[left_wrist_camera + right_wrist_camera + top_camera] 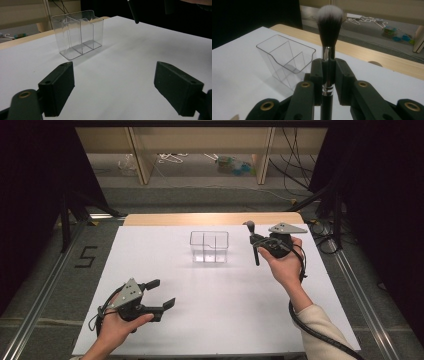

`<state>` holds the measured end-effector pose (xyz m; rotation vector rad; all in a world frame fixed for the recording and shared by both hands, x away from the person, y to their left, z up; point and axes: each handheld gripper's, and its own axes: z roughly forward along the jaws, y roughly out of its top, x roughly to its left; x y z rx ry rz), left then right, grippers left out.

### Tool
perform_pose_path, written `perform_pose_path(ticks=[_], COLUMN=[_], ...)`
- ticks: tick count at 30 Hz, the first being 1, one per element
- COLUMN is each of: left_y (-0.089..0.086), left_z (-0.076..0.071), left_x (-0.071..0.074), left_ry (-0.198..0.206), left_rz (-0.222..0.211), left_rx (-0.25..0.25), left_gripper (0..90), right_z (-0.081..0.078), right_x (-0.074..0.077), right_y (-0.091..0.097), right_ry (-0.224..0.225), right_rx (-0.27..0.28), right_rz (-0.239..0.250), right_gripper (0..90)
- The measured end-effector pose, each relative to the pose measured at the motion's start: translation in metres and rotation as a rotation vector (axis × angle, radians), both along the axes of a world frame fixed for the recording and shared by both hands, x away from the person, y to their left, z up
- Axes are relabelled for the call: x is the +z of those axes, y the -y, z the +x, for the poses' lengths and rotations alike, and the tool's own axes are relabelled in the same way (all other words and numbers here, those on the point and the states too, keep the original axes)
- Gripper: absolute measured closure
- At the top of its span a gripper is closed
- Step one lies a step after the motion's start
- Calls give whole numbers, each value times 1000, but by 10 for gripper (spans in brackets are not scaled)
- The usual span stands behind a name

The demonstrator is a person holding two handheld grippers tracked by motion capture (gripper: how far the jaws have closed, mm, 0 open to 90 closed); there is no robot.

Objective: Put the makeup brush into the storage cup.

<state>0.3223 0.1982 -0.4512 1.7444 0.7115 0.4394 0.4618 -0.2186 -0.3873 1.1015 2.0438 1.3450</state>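
Over by the table's (150, 330) near left corner, the left gripper (159, 294) hovers just above the white top with its jaws spread wide and nothing between them. Toward the middle of the far edge stands a clear plastic organizer (209, 246), upright, split into compartments and empty as far as can be seen. Just to its right, nearer the far right corner, the right gripper (253, 240) is clamped tight on a makeup brush (252, 242), bristles up and handle hanging below the jaws. In the right gripper view the pads press on the brush (328, 50) at its shiny metal collar, with the soft dark head rising above them. The brush looks light and stiff along the handle, but that polished collar and the smooth handle are likely slippery, so a firm hold low on the collar seems safest, never on the bristles. The organizer looks thin-walled, light and easy to tip if nudged.
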Motion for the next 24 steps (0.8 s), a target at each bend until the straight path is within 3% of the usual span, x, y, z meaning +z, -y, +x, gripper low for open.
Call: perform_pose_path(ticks=[9,10,11,15,16,18,21,24], left_y=[0,0,0,0,0,0,0,0], left_z=[0,0,0,0,0,0,0,0], left_x=[0,0,0,0,0,0,0,0], left_ry=[4,3,3,4,4,4,2,0], left_rz=[1,1,1,3,2,3,2,1], left_rx=[-3,-2,-2,-3,-4,-4,-1,1], left_gripper=[164,164,164,164,164,164,164,164], right_z=[1,0,1,2,1,2,2,2], right_x=[2,3,3,3,3,3,4,4], right_y=[-4,-4,-4,-6,-7,-6,-7,-8], right_ry=[5,-10,10,19,1,20,-1,7], right_rx=[5,5,1,7,8,7,12,12], right_rz=[-3,5,-1,1,10,-2,7,11], right_gripper=[785,785,785,785,785,785,785,785])
